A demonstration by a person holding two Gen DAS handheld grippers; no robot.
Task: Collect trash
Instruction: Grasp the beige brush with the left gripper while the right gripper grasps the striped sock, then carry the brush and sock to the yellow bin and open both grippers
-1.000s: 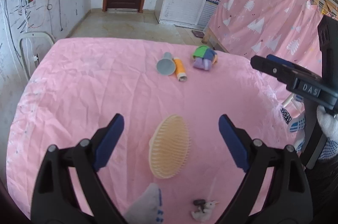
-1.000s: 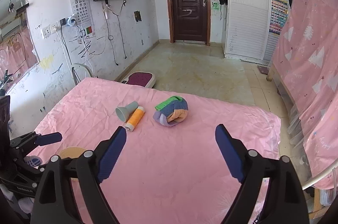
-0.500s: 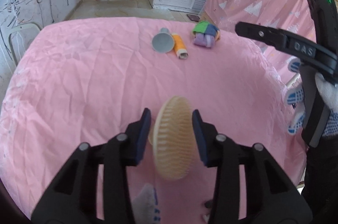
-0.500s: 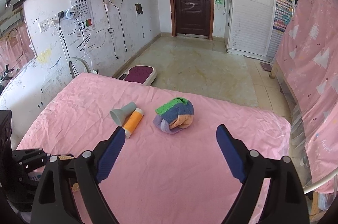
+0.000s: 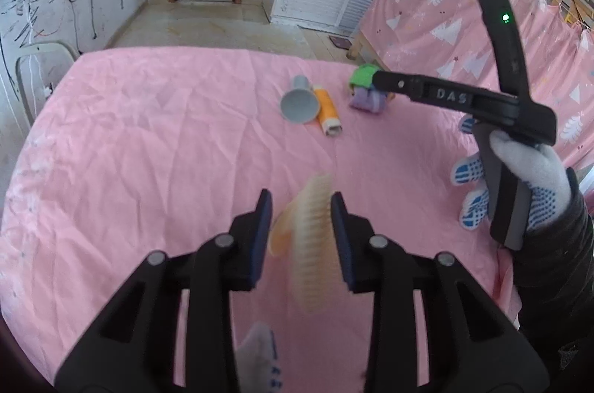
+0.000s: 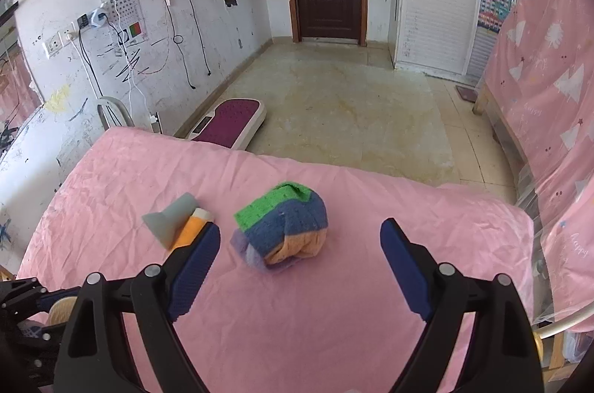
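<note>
My left gripper (image 5: 301, 237) is shut on a beige oval bristle brush (image 5: 313, 244) and holds it tilted on edge above the pink tablecloth (image 5: 148, 140). My right gripper (image 6: 299, 267) is open and empty, hovering just short of a crumpled multicoloured cloth bundle (image 6: 284, 226), which also shows in the left wrist view (image 5: 365, 92). A grey funnel (image 5: 300, 103) and an orange tube (image 5: 326, 113) lie side by side to the left of the bundle; they also show in the right wrist view, the funnel (image 6: 172, 218) and the tube (image 6: 193, 226).
The right gripper's body and gloved hand (image 5: 519, 170) stand at the table's right side. A white chair (image 5: 41, 74) is at the far left edge. A pink patterned curtain (image 6: 549, 103) hangs on the right. A floor scale (image 6: 230, 122) lies beyond the table.
My left gripper closed on the brush and lifted it off the cloth, tilting it on edge. My right gripper moved forward toward the cloth bundle.
</note>
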